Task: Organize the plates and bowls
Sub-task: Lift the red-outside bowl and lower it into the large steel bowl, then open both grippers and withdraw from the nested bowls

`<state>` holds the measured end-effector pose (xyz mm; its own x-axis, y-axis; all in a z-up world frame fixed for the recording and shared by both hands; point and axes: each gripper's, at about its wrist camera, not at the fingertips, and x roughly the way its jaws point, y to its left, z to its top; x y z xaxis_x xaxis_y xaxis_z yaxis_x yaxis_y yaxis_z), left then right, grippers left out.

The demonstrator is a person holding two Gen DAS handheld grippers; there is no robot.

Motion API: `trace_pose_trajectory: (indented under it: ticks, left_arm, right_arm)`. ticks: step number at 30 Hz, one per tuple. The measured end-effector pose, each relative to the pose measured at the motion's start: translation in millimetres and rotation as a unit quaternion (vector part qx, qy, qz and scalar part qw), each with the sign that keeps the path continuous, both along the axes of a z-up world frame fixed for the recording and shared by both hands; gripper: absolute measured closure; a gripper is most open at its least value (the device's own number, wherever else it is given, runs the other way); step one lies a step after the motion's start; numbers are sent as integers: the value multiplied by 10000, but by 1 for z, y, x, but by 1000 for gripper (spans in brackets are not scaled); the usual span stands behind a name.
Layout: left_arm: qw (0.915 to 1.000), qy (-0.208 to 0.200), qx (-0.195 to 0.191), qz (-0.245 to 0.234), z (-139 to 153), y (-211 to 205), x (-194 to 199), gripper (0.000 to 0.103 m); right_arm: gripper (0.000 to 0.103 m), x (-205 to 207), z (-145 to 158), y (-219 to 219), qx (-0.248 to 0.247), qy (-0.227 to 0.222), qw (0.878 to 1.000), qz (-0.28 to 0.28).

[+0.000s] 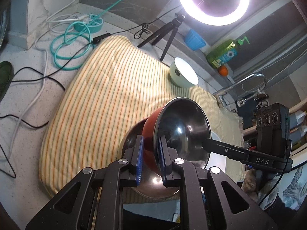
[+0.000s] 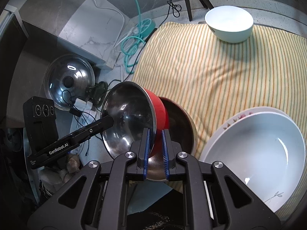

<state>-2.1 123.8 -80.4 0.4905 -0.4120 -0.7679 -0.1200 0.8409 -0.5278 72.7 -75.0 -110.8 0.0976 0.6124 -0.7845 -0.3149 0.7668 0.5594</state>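
Both the left gripper [image 1: 150, 160] and right gripper [image 2: 155, 151] pinch the tilted red bowl [image 1: 151, 132] by its rim; uneven pull may slip it onto the steel bowl [image 2: 180, 128] beneath.

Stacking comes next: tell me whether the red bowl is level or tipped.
Tipped: the red bowl hangs on edge, its steel inside facing sideways, with the left gripper and right gripper clamped on its rim.

A lit ring light [image 1: 213, 2] on a black tripod [image 1: 163, 36] stands on the speckled stone counter [image 1: 25, 99], behind a striped yellow cloth [image 1: 107, 88]; grey marbled wall tiles [image 2: 76, 19] rise beyond, and a chrome tap [image 1: 249, 82] curves at the right
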Motion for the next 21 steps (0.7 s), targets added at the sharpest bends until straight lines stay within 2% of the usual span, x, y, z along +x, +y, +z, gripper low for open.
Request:
trace_pose_trajectory:
  ticks: [9, 21]
  left_arm:
    - [9994, 243, 236, -106, -17, -14, -11, 90]
    - [9961, 422, 728, -254, -26, -28, -7, 90]
  right_arm:
    - [90, -10, -26, -2, -170, 206, 9996, 52]
    - [90, -11, -39, 2, -380, 212, 9990, 98]
